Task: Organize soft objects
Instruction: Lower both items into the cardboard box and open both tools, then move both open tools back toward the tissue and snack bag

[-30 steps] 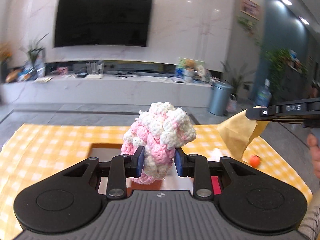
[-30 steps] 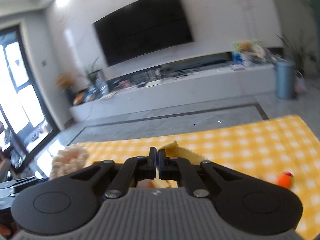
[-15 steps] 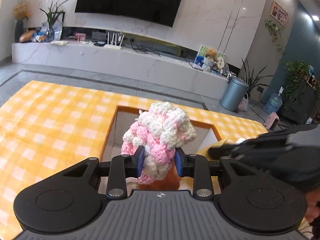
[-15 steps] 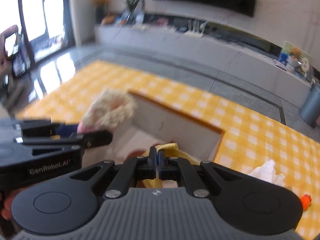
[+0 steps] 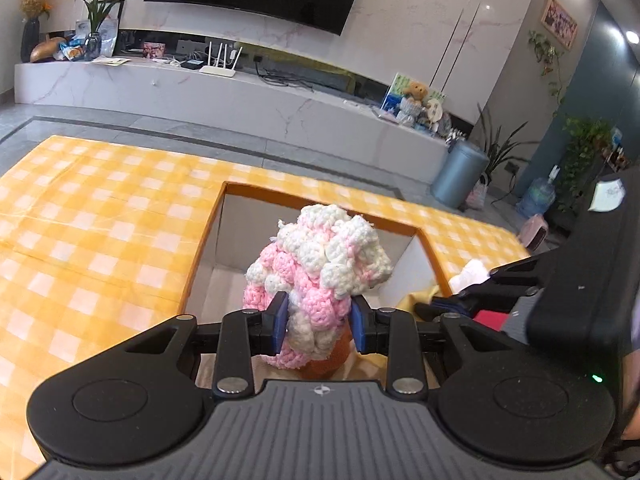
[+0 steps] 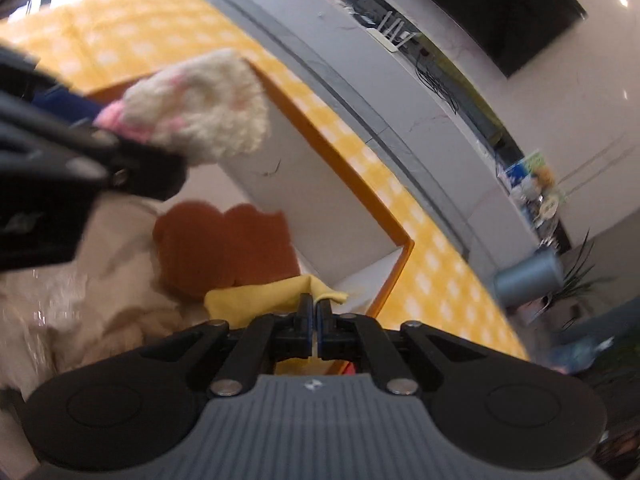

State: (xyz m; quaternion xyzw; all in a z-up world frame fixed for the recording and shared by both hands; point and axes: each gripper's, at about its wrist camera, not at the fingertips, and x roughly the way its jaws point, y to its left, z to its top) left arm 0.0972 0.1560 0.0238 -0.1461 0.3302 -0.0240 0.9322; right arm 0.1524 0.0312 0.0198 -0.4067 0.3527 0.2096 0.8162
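both tongs have come down over the open box (image 5: 404,229) set into the yellow checked worktop (image 5: 100,216); a second ago they were higher, with the room ahead and the box barely in view. the left tongs (image 5: 319,323) are clamped on a pink and white crochet piece (image 5: 320,264), held above the box interior. the right tongs (image 6: 316,320), pressed together on a yellow cloth (image 6: 260,296), have rolled and dipped toward the box's right corner. a brown soft item (image 6: 224,248) and pale fabric (image 6: 80,304) already lie inside. both carried pieces look ready for release into the box, though neither is let go yet.
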